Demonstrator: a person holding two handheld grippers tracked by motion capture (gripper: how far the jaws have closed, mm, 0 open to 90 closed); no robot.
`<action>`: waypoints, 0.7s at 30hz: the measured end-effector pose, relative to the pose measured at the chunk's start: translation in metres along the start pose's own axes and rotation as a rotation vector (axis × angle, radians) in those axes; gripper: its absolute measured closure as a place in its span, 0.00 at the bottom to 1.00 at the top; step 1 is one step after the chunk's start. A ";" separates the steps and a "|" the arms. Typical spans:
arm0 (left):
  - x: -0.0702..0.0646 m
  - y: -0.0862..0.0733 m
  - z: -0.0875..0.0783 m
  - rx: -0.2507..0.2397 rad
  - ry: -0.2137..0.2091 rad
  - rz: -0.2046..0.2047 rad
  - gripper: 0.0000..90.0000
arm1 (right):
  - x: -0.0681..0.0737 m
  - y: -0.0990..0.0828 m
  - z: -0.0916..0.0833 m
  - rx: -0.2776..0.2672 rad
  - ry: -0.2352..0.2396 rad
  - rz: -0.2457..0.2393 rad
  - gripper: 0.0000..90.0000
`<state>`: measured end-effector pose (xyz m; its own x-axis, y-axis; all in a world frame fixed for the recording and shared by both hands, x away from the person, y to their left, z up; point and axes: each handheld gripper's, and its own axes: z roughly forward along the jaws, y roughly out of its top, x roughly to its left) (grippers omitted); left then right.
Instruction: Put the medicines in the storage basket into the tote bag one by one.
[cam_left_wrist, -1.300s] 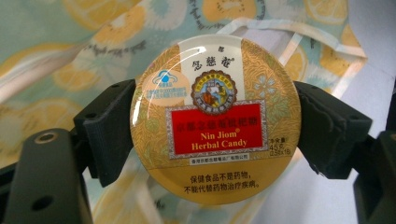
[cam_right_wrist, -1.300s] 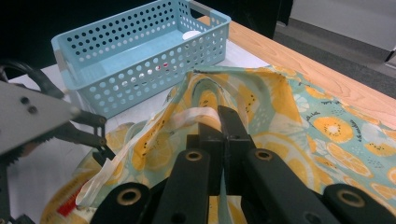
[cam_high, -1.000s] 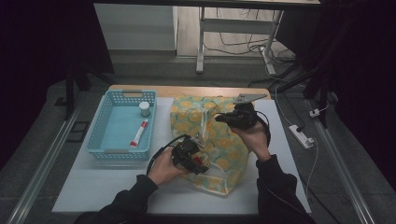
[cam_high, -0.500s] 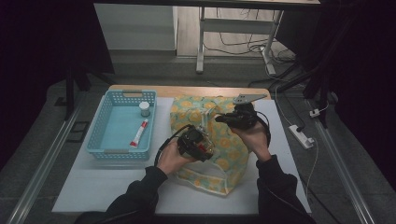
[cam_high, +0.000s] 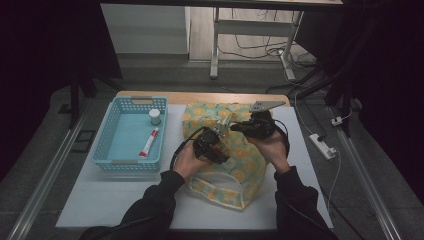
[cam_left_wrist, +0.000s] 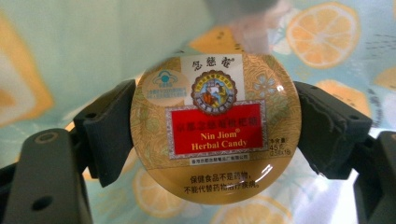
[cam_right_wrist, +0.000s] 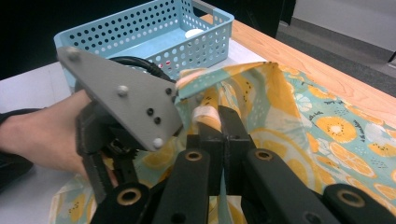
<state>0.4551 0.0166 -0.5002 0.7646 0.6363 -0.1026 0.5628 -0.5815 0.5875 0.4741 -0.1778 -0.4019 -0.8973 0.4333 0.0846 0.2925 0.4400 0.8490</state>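
The left hand-held gripper (cam_high: 216, 141) is clamped on a round candy tin (cam_left_wrist: 214, 128) and has moved up over the fruit-print bag (cam_high: 235, 165), mid-counter. The right hand-held gripper (cam_high: 239, 127) stays pinched tight on the bag's top edge.

Tin (cam_left_wrist: 212, 128) sides hidden by the pads, bag (cam_high: 235, 150) partly covered by both hands (opening unseen), tube (cam_high: 148, 142) label too small to be read, bottle (cam_high: 155, 116) likewise.
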 end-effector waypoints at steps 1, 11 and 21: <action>0.001 0.000 0.001 0.001 0.003 -0.001 0.23 | 0.000 0.000 0.000 0.001 -0.001 -0.001 1.00; 0.010 0.002 0.012 -0.011 0.056 -0.025 0.23 | -0.001 -0.002 0.003 0.011 -0.001 0.001 1.00; 0.014 0.002 0.024 -0.024 0.048 -0.017 0.23 | -0.004 -0.005 0.005 0.024 -0.007 0.007 1.00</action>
<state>0.4744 0.0121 -0.5197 0.7387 0.6699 -0.0744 0.5674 -0.5584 0.6052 0.4779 -0.1775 -0.4090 -0.8930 0.4416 0.0867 0.3066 0.4558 0.8356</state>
